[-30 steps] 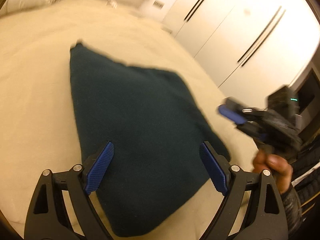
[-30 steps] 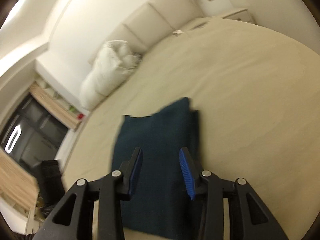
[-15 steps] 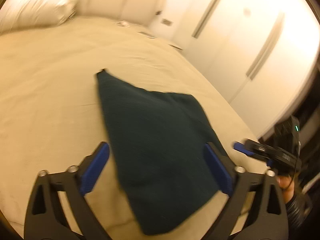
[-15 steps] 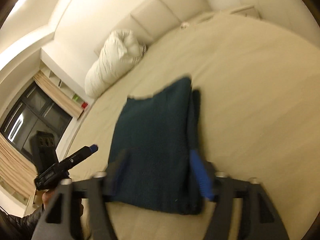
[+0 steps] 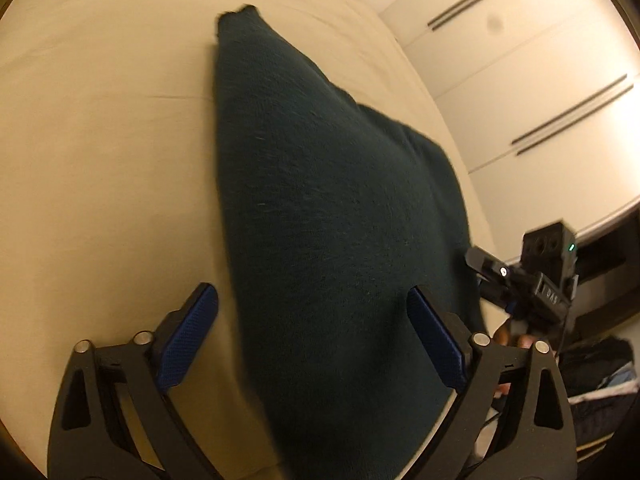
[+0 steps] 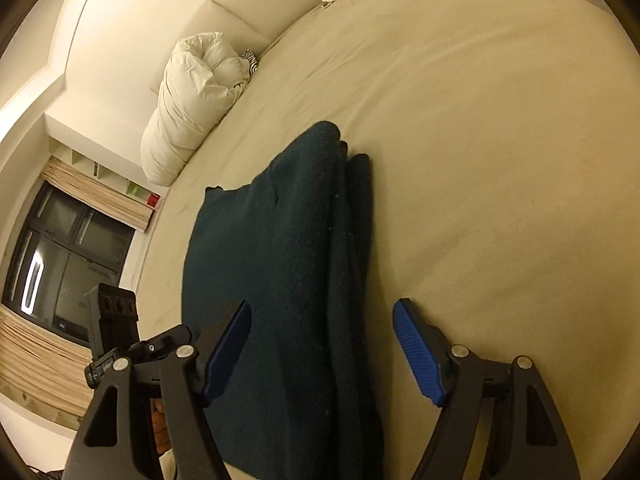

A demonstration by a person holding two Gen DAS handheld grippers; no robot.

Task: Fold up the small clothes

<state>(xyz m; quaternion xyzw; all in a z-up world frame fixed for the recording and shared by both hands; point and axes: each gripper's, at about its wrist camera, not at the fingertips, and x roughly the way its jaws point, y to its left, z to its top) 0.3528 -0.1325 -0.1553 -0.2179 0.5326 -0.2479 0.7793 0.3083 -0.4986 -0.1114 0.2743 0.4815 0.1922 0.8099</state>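
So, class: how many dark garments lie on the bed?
1: the dark teal garment, folded in layers, lies on the beige bed, between both open grippers. Another could be hidden inside its folds.

The right tool (image 6: 322, 346) hovers spread wide over a folded dark teal cloth (image 6: 280, 264). The cloth lies on a beige bed (image 6: 500, 140).
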